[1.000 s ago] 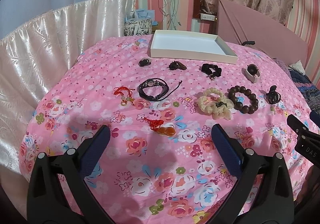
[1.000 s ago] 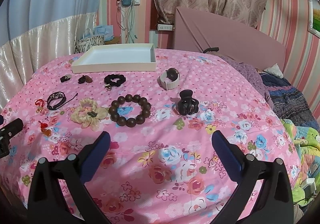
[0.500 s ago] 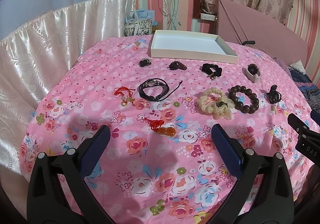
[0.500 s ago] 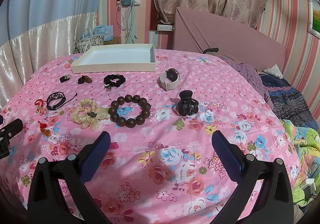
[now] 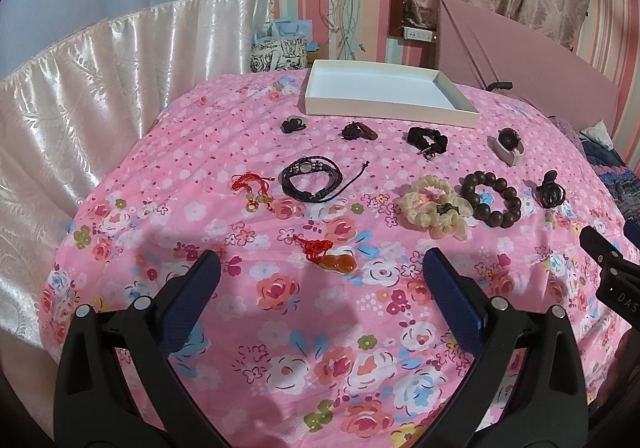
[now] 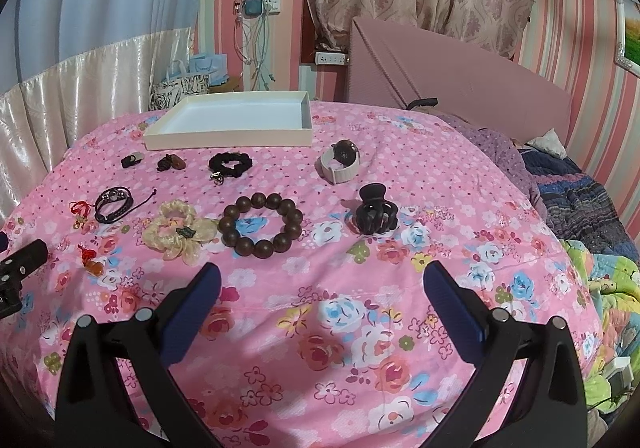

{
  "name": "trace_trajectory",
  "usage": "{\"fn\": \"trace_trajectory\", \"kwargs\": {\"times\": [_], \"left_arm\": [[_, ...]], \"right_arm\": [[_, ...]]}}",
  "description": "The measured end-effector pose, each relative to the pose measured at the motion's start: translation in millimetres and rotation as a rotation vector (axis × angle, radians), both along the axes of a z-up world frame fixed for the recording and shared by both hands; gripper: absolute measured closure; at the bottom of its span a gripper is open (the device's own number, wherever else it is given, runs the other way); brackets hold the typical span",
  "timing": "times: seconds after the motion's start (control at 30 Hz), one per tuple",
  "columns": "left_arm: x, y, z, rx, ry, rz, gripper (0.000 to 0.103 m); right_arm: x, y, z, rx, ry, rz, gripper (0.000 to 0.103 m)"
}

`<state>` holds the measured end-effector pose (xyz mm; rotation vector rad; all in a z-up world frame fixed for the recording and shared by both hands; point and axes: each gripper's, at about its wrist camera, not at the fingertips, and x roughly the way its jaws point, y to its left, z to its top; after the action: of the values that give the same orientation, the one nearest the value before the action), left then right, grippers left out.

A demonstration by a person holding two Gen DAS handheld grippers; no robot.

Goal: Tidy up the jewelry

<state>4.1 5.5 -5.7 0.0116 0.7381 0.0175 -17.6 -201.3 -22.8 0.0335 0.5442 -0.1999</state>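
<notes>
Jewelry lies spread on a pink floral bedspread in front of an empty white tray [image 5: 390, 113] [image 6: 228, 137]. An orange pendant on red cord [image 5: 334, 262] lies just beyond my open, empty left gripper [image 5: 320, 268]. Farther off are a black cord bracelet [image 5: 314, 177], a red charm [image 5: 252, 189], a cream scrunchie [image 5: 434, 205] and a brown bead bracelet [image 5: 490, 197]. My right gripper [image 6: 320, 276] is open and empty, nearer than the bead bracelet [image 6: 260, 224], a black hair claw [image 6: 376, 213] and a white watch [image 6: 340, 161].
Small dark pieces [image 5: 294, 124] and a black scrunchie [image 6: 230, 163] lie in a row before the tray. A cream curtain [image 5: 80, 95] hangs left. A pink headboard [image 6: 460, 87] and folded blankets [image 6: 592, 215] are on the right. The right gripper's body shows in the left wrist view [image 5: 612, 276].
Both views have shifted only very slightly; the right gripper's body sits a little lower in the left wrist view. No item has moved and both grippers stay open.
</notes>
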Motion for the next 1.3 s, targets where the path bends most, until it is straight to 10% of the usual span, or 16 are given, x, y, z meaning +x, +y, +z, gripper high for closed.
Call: {"fn": "trace_trajectory", "kwargs": {"times": [1.3], "left_arm": [[16,-6,-17,0.008,0.034,-0.043,0.003]], "right_arm": [[16,1,-9,0.045,0.027,0.067,0.002]]}}
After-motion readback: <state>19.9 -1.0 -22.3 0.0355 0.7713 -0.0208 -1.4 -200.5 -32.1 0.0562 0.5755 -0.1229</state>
